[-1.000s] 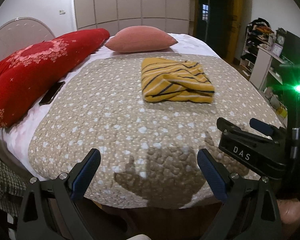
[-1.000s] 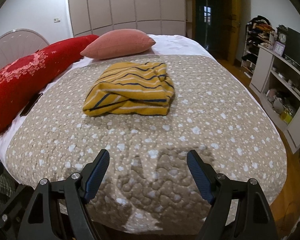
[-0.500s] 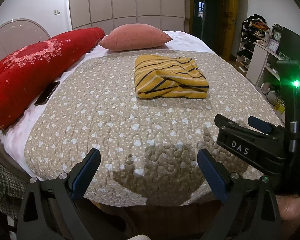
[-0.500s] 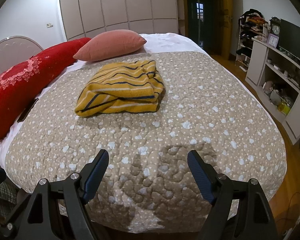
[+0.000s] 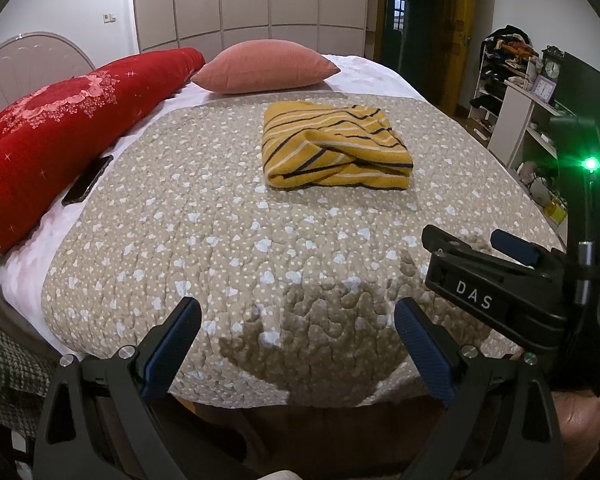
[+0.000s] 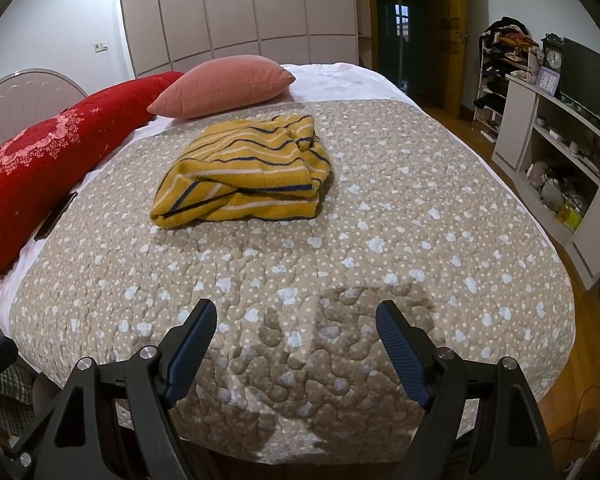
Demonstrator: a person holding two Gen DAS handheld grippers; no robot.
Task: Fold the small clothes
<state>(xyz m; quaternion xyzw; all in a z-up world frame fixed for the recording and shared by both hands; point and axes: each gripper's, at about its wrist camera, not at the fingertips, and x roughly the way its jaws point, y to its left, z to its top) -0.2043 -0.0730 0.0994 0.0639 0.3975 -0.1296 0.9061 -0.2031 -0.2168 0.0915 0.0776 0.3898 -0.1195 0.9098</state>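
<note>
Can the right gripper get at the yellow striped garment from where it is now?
Probably yes: the right gripper is open and empty, and only bare quilt lies between it and the folded garment, though it must travel forward.

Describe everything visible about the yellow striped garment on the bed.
The yellow striped garment is a soft knit in mustard yellow with thin dark and white stripes. It lies folded into a rough, slightly lumpy rectangle, its layered edges facing the cameras. It rests flat on the dotted beige quilt, past the middle of the bed and just short of the pink pillow. Nothing else touches it; neither claw is near.
</note>
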